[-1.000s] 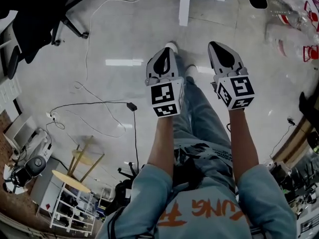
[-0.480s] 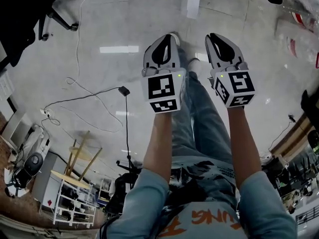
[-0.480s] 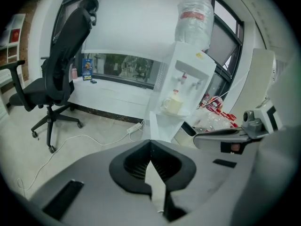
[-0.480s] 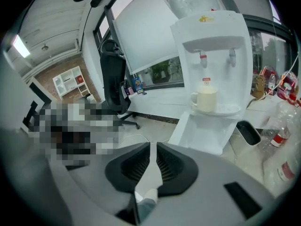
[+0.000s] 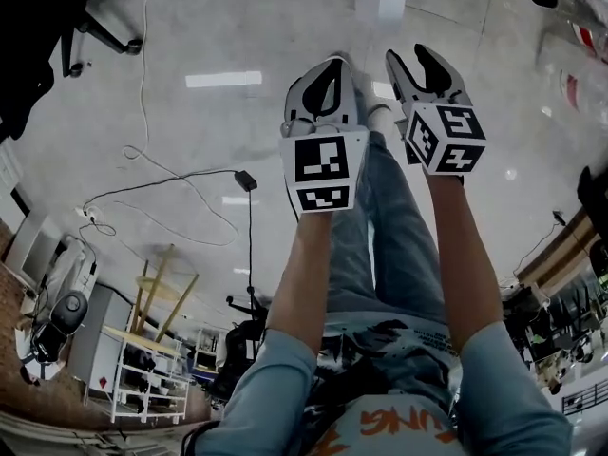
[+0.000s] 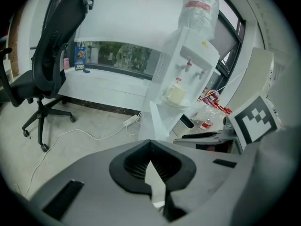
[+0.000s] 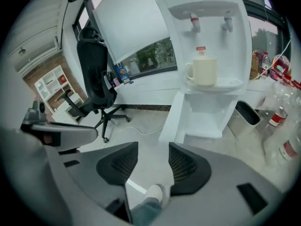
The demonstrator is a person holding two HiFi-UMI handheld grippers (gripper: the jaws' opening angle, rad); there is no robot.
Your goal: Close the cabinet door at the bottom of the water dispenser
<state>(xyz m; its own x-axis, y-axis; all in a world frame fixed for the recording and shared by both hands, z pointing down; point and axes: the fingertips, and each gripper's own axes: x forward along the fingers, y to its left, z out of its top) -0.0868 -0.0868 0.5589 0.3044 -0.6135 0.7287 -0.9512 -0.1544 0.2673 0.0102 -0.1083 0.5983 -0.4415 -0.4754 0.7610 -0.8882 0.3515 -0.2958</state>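
The door (image 7: 172,121) at the foot of the dispenser (image 7: 207,41) hangs swung out, at the left of the open cabinet in the right gripper view. The right gripper (image 7: 153,147) points that way, and its 2 jaws have just been opening; they're spread with only floor between them. I'd guess that's for a flat push on the door (no grip needed). The left gripper (image 6: 150,142) has its jaws pressed together and empty, probably just idle. Both are well apart from the door.

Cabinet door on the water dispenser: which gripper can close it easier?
Probably the right gripper. Its view faces the water dispenser head-on, the open cabinet door ahead of its jaws, which have just been opening, empty. The left gripper, jaws shut, sees it off-centre.
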